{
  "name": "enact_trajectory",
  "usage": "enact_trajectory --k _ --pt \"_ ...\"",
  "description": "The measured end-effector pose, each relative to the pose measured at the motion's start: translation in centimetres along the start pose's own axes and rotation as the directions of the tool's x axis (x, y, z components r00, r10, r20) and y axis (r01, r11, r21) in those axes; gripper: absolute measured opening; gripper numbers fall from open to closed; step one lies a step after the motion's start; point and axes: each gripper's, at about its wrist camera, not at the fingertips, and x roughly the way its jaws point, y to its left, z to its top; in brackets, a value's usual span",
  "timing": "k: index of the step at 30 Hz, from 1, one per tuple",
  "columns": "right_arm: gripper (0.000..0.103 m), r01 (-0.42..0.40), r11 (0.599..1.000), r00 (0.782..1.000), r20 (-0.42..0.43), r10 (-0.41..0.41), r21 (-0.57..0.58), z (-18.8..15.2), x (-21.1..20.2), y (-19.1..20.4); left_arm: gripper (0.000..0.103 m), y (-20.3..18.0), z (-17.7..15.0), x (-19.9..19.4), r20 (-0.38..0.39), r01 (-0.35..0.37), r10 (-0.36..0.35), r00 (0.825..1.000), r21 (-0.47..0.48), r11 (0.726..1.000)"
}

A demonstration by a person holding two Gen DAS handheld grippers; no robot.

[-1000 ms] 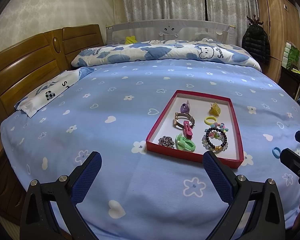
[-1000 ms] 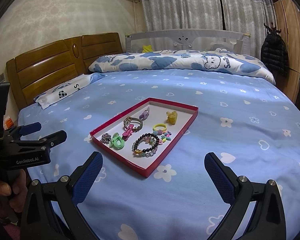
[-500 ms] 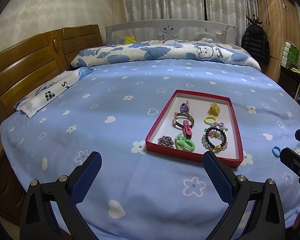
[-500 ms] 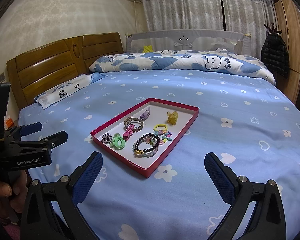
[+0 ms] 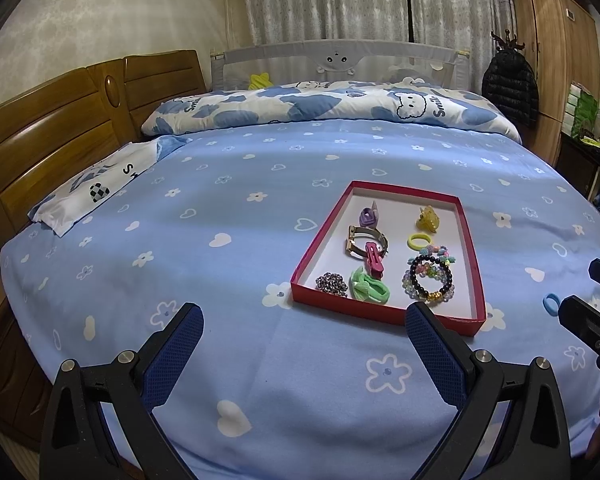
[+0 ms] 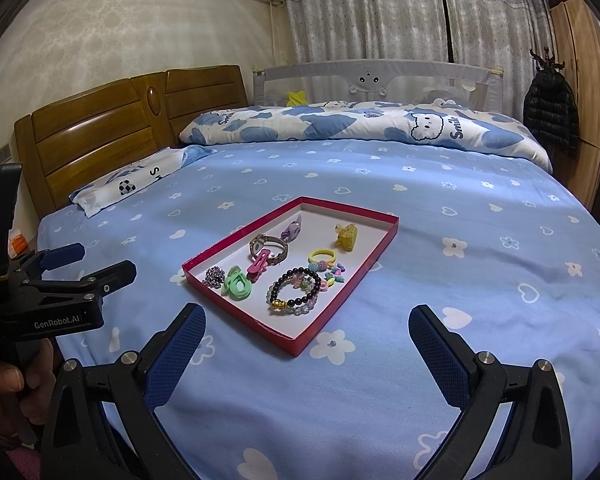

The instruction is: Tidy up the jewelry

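A red-rimmed tray (image 5: 470, 256) (image 6: 374, 256) with a white floor lies on the blue bedsheet. In it are a black bead bracelet (image 5: 430, 280) (image 6: 296, 290), a pink hair clip (image 5: 374, 260) (image 6: 260, 262), a green hair tie (image 5: 370, 290) (image 6: 238, 282), a watch (image 5: 364, 236) (image 6: 270, 246), a yellow claw clip (image 5: 428, 218) (image 6: 346, 236), a yellow ring band (image 5: 418, 240) and a purple clip (image 5: 369, 216). A blue hair ring (image 5: 553, 303) lies on the sheet right of the tray. My left gripper (image 5: 300, 334) (image 6: 90, 262) and right gripper (image 6: 306, 336) (image 5: 586, 292) both hover open and empty in front of the tray.
A wooden headboard (image 5: 60, 128) and a white pillow (image 5: 100, 188) are at the left. A folded cloud-print duvet (image 5: 320, 106) lies at the far side before a grey bed rail. A wardrobe (image 5: 560, 60) with a black jacket stands at right. A hand (image 6: 4, 388) holds the left gripper.
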Motion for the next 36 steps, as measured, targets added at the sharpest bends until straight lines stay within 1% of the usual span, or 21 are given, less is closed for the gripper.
enact_trajectory --k 36 --pt "0.102 -0.001 1.000 1.000 0.001 0.001 -0.002 0.02 0.09 0.45 0.101 0.00 -0.08 -0.43 0.024 0.005 -0.005 1.000 0.033 0.999"
